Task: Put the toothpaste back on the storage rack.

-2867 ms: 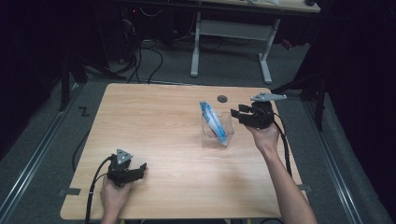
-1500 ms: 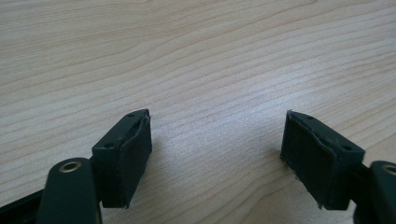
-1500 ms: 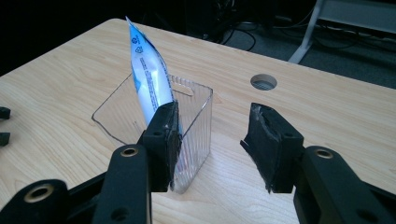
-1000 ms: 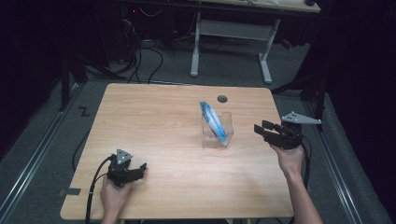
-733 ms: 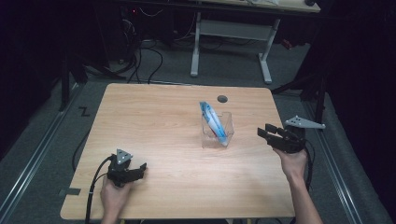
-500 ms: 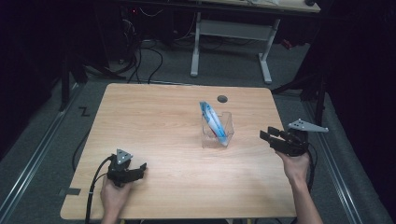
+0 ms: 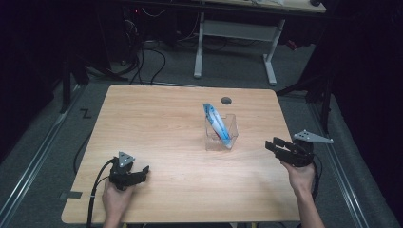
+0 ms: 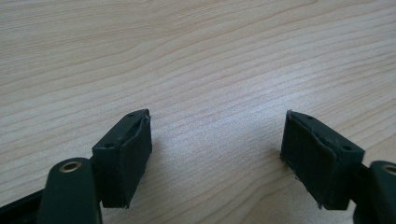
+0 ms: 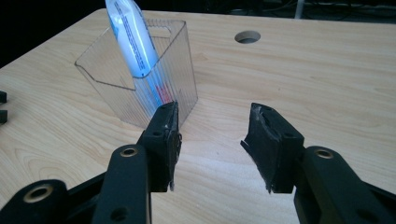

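Right gripper (image 7: 274, 145) has pulled back from the tube (image 7: 217, 125) toward the near right table (image 7: 157, 114) edge and dropped lower; left gripper (image 7: 140, 171) hasn't moved. Right jaws stand part open, nothing between them, pointing left at the holder (image 7: 231, 124). Left jaws wide, empty, low over bare wood at near left. Tube stands tilted in the clear holder, top leaning far-left, mid-table just near of the cable hole (image 7: 226, 100). Both grippers well apart from it.
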Tool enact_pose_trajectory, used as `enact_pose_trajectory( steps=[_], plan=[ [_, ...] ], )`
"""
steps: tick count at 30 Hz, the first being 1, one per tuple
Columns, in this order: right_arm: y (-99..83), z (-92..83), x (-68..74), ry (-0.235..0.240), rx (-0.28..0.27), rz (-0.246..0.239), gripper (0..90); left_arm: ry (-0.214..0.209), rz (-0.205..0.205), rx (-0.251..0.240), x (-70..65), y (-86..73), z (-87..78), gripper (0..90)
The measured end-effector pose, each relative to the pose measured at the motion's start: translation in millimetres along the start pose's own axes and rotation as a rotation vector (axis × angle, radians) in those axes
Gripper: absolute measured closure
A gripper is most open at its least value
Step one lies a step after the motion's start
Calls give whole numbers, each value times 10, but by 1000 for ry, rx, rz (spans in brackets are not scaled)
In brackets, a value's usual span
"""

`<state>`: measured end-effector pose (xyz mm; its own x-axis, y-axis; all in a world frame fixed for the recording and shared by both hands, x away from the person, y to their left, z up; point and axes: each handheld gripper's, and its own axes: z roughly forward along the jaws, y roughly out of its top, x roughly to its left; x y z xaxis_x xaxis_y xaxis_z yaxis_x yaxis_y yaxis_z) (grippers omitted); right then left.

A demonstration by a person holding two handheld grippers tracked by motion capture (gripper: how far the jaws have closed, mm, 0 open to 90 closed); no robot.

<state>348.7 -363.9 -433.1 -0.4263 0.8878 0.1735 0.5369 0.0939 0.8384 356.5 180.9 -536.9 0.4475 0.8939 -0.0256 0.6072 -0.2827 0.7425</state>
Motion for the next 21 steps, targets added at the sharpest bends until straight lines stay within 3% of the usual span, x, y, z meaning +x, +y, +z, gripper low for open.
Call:
enact_pose_trajectory(
  steps=[21],
  plan=[
    [-250,134,21,-4,28,16,537,0,0,0,0,0,0,250]
  ],
)
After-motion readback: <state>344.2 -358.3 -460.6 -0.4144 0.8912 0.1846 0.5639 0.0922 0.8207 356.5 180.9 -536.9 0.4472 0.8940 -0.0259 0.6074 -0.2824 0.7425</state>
